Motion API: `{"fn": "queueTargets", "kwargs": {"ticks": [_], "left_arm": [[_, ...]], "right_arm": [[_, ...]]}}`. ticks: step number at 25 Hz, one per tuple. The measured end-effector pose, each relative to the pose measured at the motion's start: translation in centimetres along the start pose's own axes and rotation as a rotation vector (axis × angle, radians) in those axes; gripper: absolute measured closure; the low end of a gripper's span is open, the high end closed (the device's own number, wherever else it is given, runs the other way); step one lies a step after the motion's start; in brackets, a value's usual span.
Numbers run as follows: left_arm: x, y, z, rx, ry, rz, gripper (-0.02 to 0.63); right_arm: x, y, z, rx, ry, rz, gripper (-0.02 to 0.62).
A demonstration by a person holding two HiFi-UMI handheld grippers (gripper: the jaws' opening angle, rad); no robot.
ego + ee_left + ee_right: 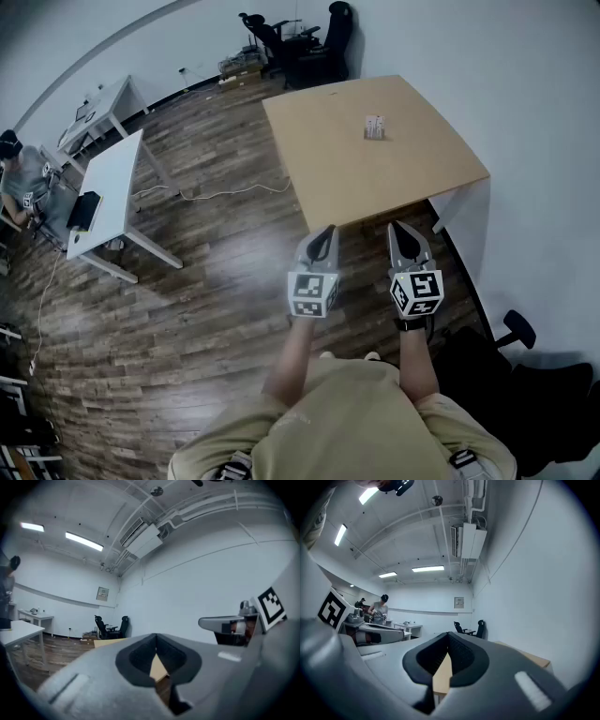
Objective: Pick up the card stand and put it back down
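Note:
A small white card stand (375, 127) stands upright on the far right part of the wooden table (347, 178). Both grippers hover side by side short of the table's near edge, well apart from the stand. My left gripper (325, 232) is shut with nothing in it, and its tips meet in the left gripper view (156, 641). My right gripper (398, 230) is shut too and holds nothing, with its jaws touching in the right gripper view (448, 641). The stand is hidden in both gripper views.
A white desk (112, 183) stands to the left on the wood floor, with a person (23, 178) seated beyond it. Black office chairs (300, 42) sit at the far wall. Another chair's base (516, 330) is at the right, by the white wall.

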State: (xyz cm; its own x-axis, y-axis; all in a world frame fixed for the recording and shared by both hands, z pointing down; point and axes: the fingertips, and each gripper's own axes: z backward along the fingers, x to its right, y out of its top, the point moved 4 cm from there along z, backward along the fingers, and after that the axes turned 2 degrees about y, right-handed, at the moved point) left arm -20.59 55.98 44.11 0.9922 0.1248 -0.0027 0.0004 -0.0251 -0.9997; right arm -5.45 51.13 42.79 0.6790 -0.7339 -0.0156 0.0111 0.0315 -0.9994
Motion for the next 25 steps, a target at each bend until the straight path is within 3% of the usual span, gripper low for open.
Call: {"fn": "queueTargets", "kwargs": {"ticks": [4, 9, 14, 25], "left_arm": [[-0.8, -1.0, -1.3, -0.004, 0.032, 0.039, 0.603], [1.0, -1.7, -4.7, -0.001, -0.014, 0.058, 0.603], [2.4, -1.6, -9.4, -0.002, -0.024, 0.055, 0.603], [8.5, 0.0, -22.7, -0.029, 0.021, 0.021, 0.603]], "right_arm": [[0.8, -0.7, -0.8, -0.024, 0.017, 0.032, 0.592], [3.4, -1.8, -1.3, -0.063, 0.011, 0.058, 0.591], [7.5, -1.4, -3.4, -0.027, 0.035, 0.03, 0.591], [22.4, -1.4, -7.9, -0.048, 0.08, -0.084, 0.591]]}}
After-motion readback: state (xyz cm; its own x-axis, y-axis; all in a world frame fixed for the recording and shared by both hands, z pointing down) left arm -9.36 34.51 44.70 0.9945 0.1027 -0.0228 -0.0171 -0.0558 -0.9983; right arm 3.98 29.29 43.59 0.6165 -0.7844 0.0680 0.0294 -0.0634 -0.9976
